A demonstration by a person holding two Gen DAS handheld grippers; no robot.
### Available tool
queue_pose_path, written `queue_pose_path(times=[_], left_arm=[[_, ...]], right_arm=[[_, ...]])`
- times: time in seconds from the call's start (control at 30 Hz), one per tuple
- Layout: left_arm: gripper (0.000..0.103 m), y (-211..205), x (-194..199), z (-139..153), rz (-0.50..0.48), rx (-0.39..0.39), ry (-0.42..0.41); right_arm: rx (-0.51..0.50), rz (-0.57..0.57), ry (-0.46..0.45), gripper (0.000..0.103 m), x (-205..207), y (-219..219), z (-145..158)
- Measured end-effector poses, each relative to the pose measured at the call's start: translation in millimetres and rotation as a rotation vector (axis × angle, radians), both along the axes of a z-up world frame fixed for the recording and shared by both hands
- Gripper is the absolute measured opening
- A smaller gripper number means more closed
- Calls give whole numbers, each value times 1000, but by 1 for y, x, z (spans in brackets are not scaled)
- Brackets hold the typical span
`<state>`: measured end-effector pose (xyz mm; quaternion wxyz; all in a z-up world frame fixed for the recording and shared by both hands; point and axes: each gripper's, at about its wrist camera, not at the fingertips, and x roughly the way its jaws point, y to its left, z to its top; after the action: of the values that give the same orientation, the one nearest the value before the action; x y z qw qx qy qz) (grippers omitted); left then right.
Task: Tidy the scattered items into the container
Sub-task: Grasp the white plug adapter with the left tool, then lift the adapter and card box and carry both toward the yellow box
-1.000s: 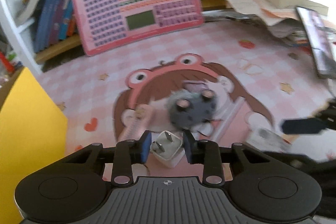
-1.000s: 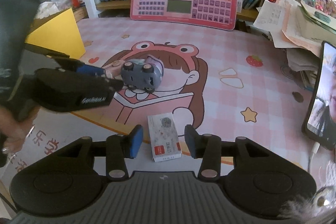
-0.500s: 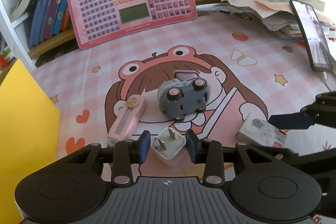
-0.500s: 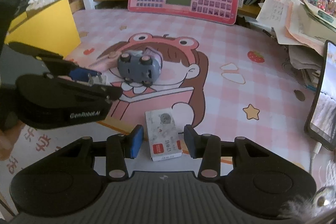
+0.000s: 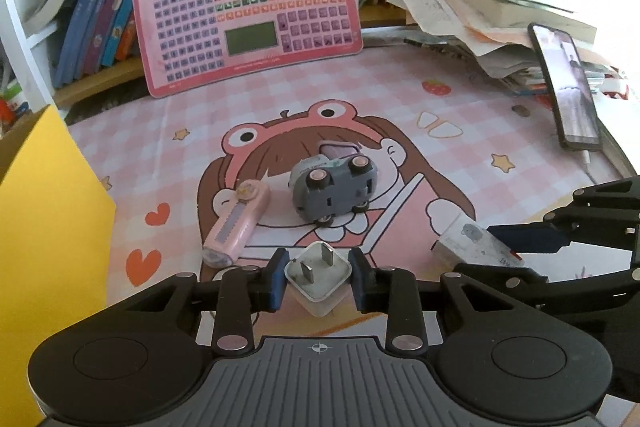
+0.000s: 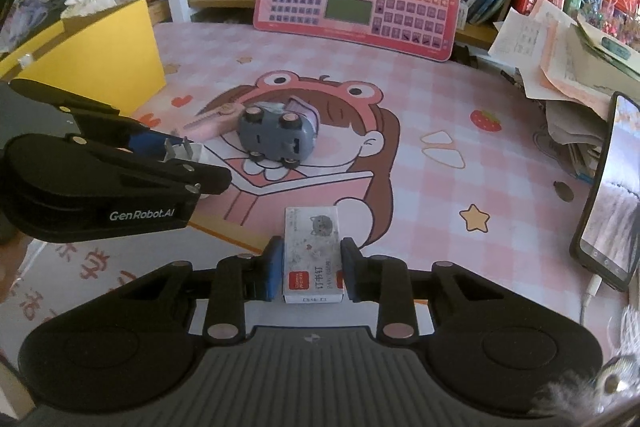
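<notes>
My left gripper point(image 5: 319, 281) is shut on a white plug adapter point(image 5: 319, 277), prongs facing up, just above the pink mat. My right gripper point(image 6: 309, 271) has closed on a white staple box point(image 6: 313, 253) lying on the mat; the pads touch its sides. An upturned grey toy car point(image 5: 334, 187) and a pink utility knife point(image 5: 238, 225) lie on the mat ahead of the left gripper. The car also shows in the right wrist view point(image 6: 276, 137). The yellow container point(image 5: 44, 211) stands at the left; its wall shows in the right wrist view point(image 6: 104, 61).
A pink keyboard toy point(image 5: 248, 11) leans on the bookshelf at the back. A pile of papers and books point(image 5: 492, 15) and a propped phone point(image 5: 568, 87) sit at the right. A coin point(image 6: 563, 191) lies near the phone.
My right gripper has closed in on the staple box. The left gripper, still holding the plug adapter, has shifted and turned slightly; the view now sits farther back from the car.
</notes>
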<state>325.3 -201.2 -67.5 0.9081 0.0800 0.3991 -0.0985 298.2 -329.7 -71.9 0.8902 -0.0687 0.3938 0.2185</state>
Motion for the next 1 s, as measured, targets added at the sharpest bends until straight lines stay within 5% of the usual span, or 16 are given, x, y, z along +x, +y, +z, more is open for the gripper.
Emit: queue_pose_path(times=[0.5, 1.0], left_arm=[[30, 21, -67, 30, 12, -44, -9], [30, 65, -127, 49, -34, -132, -48]], right_arm=[[65, 6, -1, 28, -50, 2, 27], [-8, -60, -36, 28, -107, 26, 44]])
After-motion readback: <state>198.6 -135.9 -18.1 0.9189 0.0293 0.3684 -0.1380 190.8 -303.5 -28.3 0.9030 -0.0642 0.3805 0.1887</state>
